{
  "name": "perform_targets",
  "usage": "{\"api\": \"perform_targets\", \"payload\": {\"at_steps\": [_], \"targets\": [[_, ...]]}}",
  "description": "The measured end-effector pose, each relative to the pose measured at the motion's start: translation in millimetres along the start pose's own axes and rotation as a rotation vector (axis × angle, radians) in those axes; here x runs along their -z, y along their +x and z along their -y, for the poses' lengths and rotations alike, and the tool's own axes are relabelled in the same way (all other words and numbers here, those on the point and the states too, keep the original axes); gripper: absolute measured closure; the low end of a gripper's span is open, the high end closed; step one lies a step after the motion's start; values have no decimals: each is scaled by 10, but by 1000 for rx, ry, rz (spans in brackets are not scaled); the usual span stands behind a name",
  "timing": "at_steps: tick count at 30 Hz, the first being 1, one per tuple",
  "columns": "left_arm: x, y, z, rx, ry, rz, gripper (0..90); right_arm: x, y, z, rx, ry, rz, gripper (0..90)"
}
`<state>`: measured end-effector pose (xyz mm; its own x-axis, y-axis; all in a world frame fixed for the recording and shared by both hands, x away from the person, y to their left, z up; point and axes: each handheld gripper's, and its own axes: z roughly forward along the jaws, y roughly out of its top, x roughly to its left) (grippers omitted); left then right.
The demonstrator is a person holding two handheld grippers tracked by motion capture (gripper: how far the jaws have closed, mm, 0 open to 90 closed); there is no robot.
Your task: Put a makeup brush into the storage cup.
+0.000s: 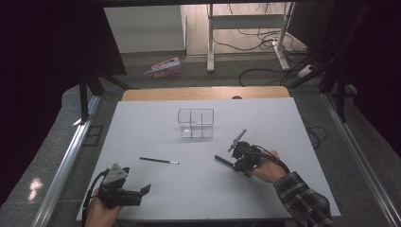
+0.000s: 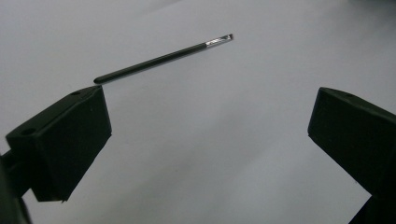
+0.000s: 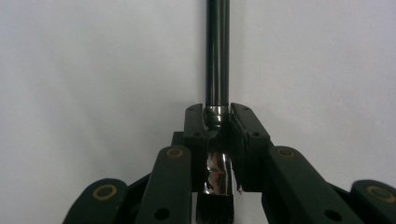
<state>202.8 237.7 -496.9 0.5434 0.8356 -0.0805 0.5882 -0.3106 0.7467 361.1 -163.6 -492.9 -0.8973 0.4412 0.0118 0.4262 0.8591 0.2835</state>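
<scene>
In the high view, I see my right gripper (image 1: 235, 158) at the lower right of the centre. It holds a makeup brush (image 1: 225, 161) whose dark handle points to the left, low over the white bench (image 1: 142, 127). The clear organizer (image 1: 196, 123) stands above it in the frame, well apart. A second thin brush (image 1: 159, 161) lies flat at the middle left, and my left gripper (image 1: 137, 193) waits at the lower left, near it but not touching.

In the left gripper view, the jaws stand wide apart with nothing between them. The thin brush (image 2: 163, 58) lies in the upper part of the frame, its dark tip just above the left jaw. If I close from here, I judge that I catch only air, or I push the tip and it rolls away.

In the right gripper view, the jaws are closed on the shiny ferrule of the makeup brush (image 3: 217, 56), and the long handle goes straight up the frame. The metal is smooth and the grip is near one end, so I think the brush can slip or swing when I lift it, and then miss the narrow compartment.
</scene>
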Motion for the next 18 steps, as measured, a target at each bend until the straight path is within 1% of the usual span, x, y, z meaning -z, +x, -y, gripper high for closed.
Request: {"api": "perform_targets", "payload": {"at_steps": [4, 5, 7, 8, 10, 11, 13, 14, 15, 16, 18], "targets": [[6, -18, -11, -16, -4, -13, 0, 62, 7, 40, 6, -33, -14, 773], [8, -22, -13, -20, -6, -18, 0, 75, 13, 48, 0, -41, -22, 774], [11, -23, -15, -23, -8, -20, 0, 110, 26, 69, -5, -70, -22, 773], [20, -26, -21, -22, -19, -17, 0, 132, 34, 82, -10, -83, -27, 773], [24, -26, -23, -22, -24, -15, 0, 149, 41, 93, -9, -93, -24, 773], [30, -28, -25, -22, -30, -12, 0, 188, 57, 112, -10, -113, -24, 773], [32, -27, -24, -22, -31, -9, 0, 221, 76, 132, -8, -135, -13, 773], [32, -27, -24, -22, -31, -9, 0, 221, 76, 132, -8, -135, -13, 773], [32, -30, -22, -29, -30, -8, 0, 242, 88, 154, -7, -153, -4, 773], [32, -30, -22, -29, -30, -8, 0, 242, 88, 154, -7, -153, -4, 773], [25, -41, -20, -50, -16, -22, 0, 261, 98, 194, -32, -176, -12, 773]]}}
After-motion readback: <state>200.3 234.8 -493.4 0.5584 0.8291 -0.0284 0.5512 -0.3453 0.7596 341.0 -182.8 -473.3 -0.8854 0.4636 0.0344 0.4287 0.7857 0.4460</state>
